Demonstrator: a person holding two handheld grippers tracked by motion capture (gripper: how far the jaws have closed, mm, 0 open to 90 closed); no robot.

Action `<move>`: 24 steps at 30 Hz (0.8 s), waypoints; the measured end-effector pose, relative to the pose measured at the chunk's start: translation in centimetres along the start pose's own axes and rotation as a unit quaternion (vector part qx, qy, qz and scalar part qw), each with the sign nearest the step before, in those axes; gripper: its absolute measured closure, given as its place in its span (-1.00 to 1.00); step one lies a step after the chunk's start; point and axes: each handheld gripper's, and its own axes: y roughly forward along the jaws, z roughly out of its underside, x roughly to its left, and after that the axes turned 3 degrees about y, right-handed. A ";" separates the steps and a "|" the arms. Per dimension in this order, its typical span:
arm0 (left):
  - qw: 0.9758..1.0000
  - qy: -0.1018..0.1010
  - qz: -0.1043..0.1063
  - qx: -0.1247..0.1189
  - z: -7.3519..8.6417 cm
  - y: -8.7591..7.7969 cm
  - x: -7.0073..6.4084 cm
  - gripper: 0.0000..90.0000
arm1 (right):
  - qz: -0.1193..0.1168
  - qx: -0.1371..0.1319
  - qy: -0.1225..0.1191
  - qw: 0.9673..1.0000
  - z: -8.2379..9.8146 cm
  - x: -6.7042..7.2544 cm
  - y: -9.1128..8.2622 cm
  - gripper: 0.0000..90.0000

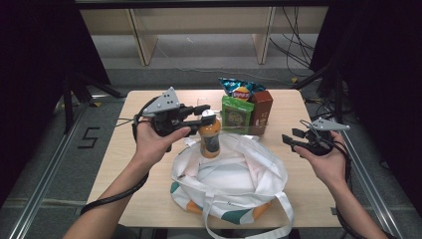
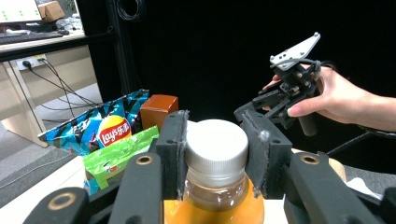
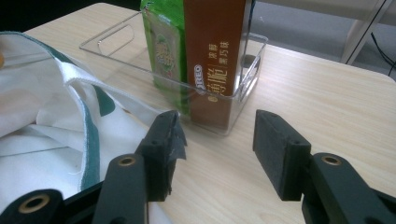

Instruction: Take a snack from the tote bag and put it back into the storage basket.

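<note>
Left tool pinching one orange bottle over one white bag; right tool spread, empty; three snack packs.

Black left gripper, grey three-cornered plate, brass rivets, black cable, bare forearms

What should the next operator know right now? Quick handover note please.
Left claw: shut on the bottle at its white cap, holding it upright over the open mouth of the white bag.
Right claw: open and holding nothing, above the table right of the bag.
Clear bin behind the bag holds a green packet, a brown box and a chip bag.
Done: bottle picked up.
Left: probably lower the bottle into the bag and release it; the bin's three snacks are not yet packed.
</note>
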 end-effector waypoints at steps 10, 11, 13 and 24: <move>1.000 0.002 0.002 -0.008 -1.2 0.0 0.0 0.35 | -0.006 0.014 -0.001 1.000 -0.1 0.0 -0.2 0.14; 1.000 0.001 0.002 -0.009 -1.3 0.0 0.0 0.35 | -0.005 0.013 -0.001 1.000 0.0 0.0 -0.2 0.14; 1.000 0.003 0.002 -0.010 -1.4 -0.1 0.0 0.35 | -0.004 0.010 -0.008 1.000 0.0 -0.1 -0.1 0.14; 1.000 0.010 -0.001 -0.016 -2.6 -0.2 0.3 0.35 | -0.002 -0.004 -0.015 1.000 0.0 -0.2 0.1 0.14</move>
